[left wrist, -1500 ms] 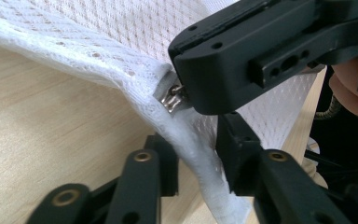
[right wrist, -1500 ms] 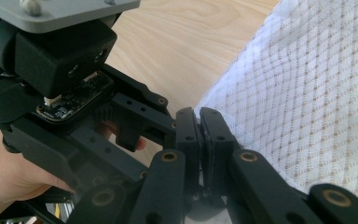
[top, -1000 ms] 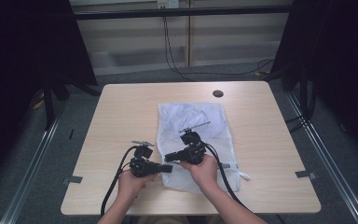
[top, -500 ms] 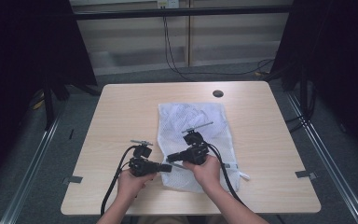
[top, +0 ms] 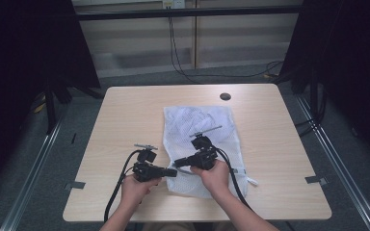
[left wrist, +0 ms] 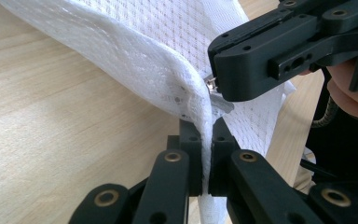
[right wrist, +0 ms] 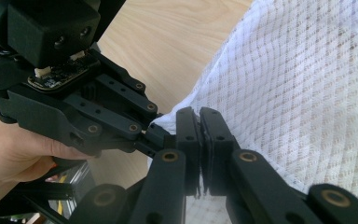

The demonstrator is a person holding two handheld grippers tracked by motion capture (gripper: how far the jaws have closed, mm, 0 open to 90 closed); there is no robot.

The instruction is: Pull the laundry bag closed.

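White mesh laundry bag (top: 200,139): openwork weave in a small square pattern, thin enough for the wood to show through, lying flat on the middle of the tabletop (top: 125,115), its long side running away from the person, with a short white tab at the near right corner. Near left edge: lifted off the wood and gathered into a ridge. Left tool (top: 170,172): clenched on that edge; the left gripper view shows the fabric (left wrist: 168,60) pinched in a fold between the two black jaws, rising in a doubled seam, with a small metal piece, perhaps a zip pull (left wrist: 210,83), at the tip of the other tool. Right tool (top: 179,162): clenched on the same edge just beside the left tool; the right gripper view shows the mesh (right wrist: 307,93) nipped between its jaws, with the left tool's body and the hand (right wrist: 9,144) holding it close by. High view: both tools point toward each other, tips nearly meeting; cables trail toward the person; a dark round hole (top: 225,96) sits near the tabletop's far edge.
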